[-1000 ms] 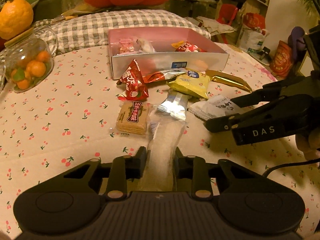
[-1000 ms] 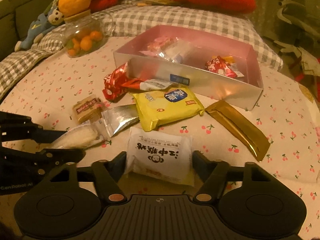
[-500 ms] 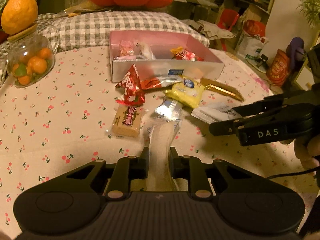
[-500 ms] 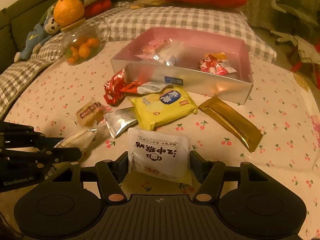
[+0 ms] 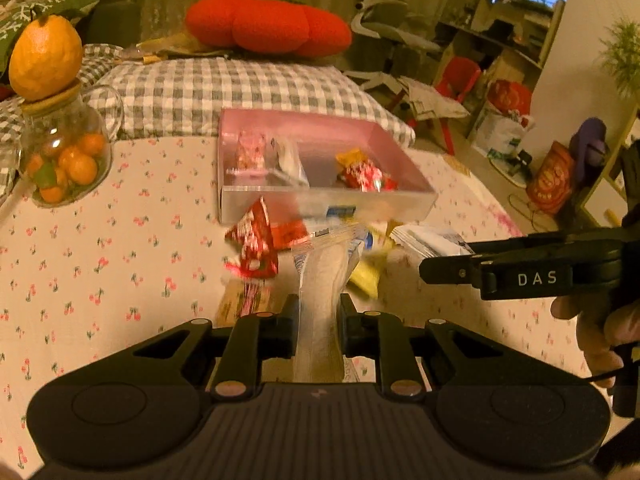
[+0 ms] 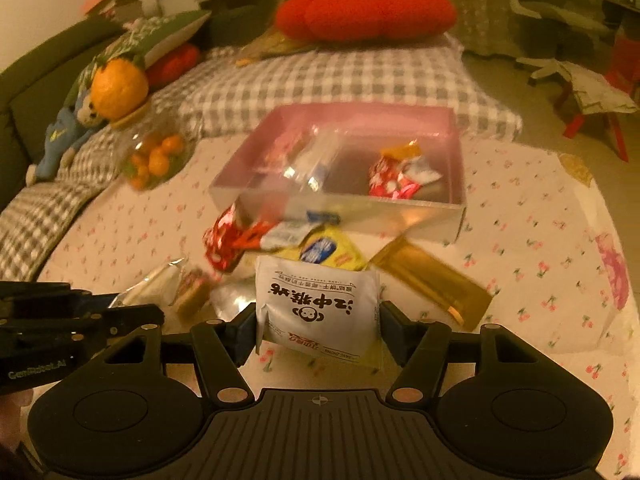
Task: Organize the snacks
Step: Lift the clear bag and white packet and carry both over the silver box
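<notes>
My left gripper (image 5: 319, 312) is shut on a long clear packet with a pale bar inside (image 5: 323, 276), held up off the tablecloth. My right gripper (image 6: 318, 326) is shut on a white packet with black characters (image 6: 316, 300), also lifted. Beyond both stands the pink box (image 5: 328, 202) with several snacks in it. On the cloth before the box lie a red triangular packet (image 5: 254, 248), a yellow packet (image 6: 334, 252), a gold bar (image 6: 432, 286), a brown biscuit pack (image 5: 244, 300) and a silver packet (image 6: 232, 300). The right gripper (image 5: 444, 259) shows at the left wrist view's right side.
A glass jar of small oranges (image 5: 64, 156) with a large orange (image 5: 44, 58) on its lid stands at the table's far left. A checked cushion (image 5: 224, 88) and a red cushion (image 5: 268, 26) lie behind the box. The table's rounded edge (image 6: 612, 240) runs on the right.
Both grippers have risen, lifting their packets off the cloth. The left jaws have drawn tighter on the clear packet. The box and loose snacks now sit lower and nearer in view.
</notes>
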Demonstrator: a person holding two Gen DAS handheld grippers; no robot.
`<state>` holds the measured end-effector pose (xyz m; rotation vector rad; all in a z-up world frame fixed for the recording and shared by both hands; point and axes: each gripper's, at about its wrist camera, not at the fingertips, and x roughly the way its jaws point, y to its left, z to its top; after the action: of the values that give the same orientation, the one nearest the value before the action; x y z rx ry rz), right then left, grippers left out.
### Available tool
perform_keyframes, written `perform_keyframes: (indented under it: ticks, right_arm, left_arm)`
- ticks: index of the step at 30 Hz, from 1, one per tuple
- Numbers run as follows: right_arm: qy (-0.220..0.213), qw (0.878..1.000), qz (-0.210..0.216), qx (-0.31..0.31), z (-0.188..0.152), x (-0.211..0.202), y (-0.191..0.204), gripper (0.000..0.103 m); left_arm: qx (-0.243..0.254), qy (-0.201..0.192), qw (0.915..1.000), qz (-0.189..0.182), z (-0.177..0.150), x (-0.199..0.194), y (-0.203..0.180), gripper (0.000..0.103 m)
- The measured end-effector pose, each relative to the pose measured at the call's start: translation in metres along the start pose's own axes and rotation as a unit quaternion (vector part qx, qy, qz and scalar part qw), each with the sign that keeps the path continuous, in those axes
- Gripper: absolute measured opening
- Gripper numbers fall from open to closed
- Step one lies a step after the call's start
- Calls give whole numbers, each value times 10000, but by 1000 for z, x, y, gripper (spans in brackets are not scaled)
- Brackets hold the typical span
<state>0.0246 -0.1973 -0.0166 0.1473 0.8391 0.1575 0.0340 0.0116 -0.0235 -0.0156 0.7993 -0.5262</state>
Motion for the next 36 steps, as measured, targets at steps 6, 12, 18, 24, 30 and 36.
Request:
perform_keyframes:
  ticks: [6, 12, 18, 24, 30, 36]
  right_arm:
    - [-118, 9998, -41, 184, 25, 7, -15, 64]
    - [-302, 9991, -86, 300, 60, 22, -31, 64]
    - [-373, 9980, -287, 433, 90, 48, -51, 64]
    - [-436, 9972, -388, 476, 114, 74, -70, 64]
    - [-422, 9968, -430, 521, 133, 96, -84, 64]
    - [-345, 9970, -506, 481, 144, 120, -90, 64]
  left_arm:
    - [-83, -22, 10000, -15, 25, 15, 2, 17]
    - [-134, -58, 9999, -56, 50, 36, 3, 17]
    - [-188, 61, 9998, -28, 76, 72, -1, 17]
    - [-377, 104, 9992, 6, 100, 104, 0, 17]
    - [-438, 240, 9987, 47, 114, 133, -1, 17]
    - [-408, 340, 9985, 158, 122, 157, -3, 17]
